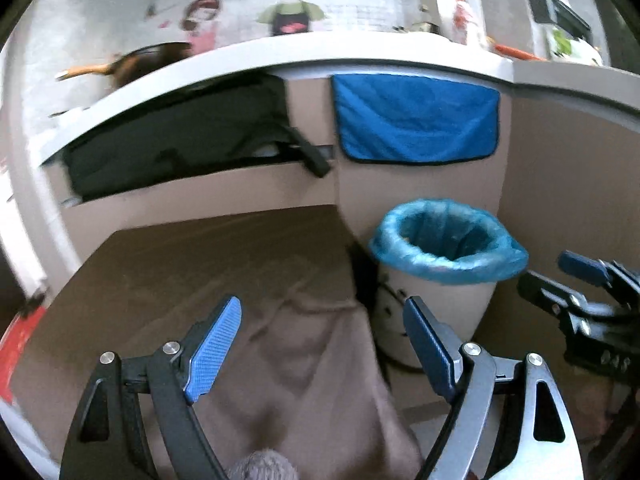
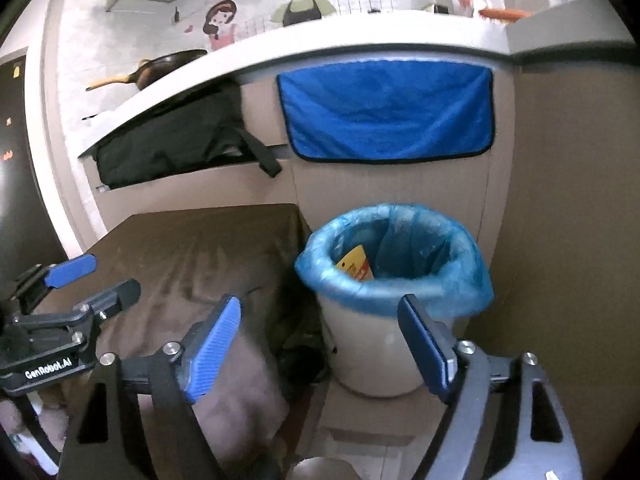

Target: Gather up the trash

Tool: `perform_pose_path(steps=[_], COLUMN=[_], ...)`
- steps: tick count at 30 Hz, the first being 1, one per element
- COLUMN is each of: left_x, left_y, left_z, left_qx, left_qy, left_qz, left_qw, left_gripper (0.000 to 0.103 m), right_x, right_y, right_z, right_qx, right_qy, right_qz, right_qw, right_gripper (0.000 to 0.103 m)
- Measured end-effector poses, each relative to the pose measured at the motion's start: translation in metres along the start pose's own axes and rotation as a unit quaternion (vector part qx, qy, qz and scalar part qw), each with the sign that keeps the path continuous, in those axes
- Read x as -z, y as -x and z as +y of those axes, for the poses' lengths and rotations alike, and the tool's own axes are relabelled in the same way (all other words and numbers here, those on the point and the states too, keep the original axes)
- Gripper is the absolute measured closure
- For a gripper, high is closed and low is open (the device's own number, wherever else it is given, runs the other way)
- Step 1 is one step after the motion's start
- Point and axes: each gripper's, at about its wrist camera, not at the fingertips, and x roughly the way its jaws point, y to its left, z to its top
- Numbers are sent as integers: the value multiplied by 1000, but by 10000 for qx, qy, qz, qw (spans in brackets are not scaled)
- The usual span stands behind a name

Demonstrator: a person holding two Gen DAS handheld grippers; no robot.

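A white trash bin with a blue liner bag stands on the floor against a beige cabinet; it also shows in the left wrist view. A yellow and red wrapper lies inside the bin. My right gripper is open and empty, just in front of the bin's near rim. My left gripper is open and empty over a brown cloth-covered table, left of the bin. Each gripper shows at the edge of the other's view, the right gripper and the left gripper.
A blue towel hangs on the cabinet above the bin. A black bag lies on a shelf under the white counter. A frying pan sits on the counter. The brown cloth drapes off the table beside the bin.
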Motion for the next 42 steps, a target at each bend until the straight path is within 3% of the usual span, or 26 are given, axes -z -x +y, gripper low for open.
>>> perform_pose_path(steps=[4, 7, 11, 16, 19, 25, 42], left_x=[13, 22, 28, 31, 33, 34, 33], left_y=[24, 38, 47, 53, 62, 81, 84], left_z=[3, -1, -6, 9, 15, 13, 12], left_qx=[-170, -176, -487, -643, -707, -639, -637], left_qy=[166, 63, -106, 254, 387, 276, 299], left_qz=[-91, -174, -208, -110, -280, -707, -724], left_qw=[9997, 9997, 9985, 9975, 9964, 9951, 9949], left_gripper=[20, 20, 20, 20, 20, 20, 20], right_x=[24, 35, 46, 59, 62, 60, 58], right_y=[31, 48, 63, 65, 68, 76, 79], right_z=[19, 32, 42, 44, 43, 44, 49], right_qx=[133, 187, 306, 213, 168, 196, 157], right_qy=[-12, 92, 193, 107, -1, -29, 78], right_qz=[-137, -250, -376, -227, -265, -472, -512], right_qw=[9998, 9995, 9986, 9995, 9995, 9987, 9985], right_gripper=[24, 24, 24, 24, 24, 24, 24])
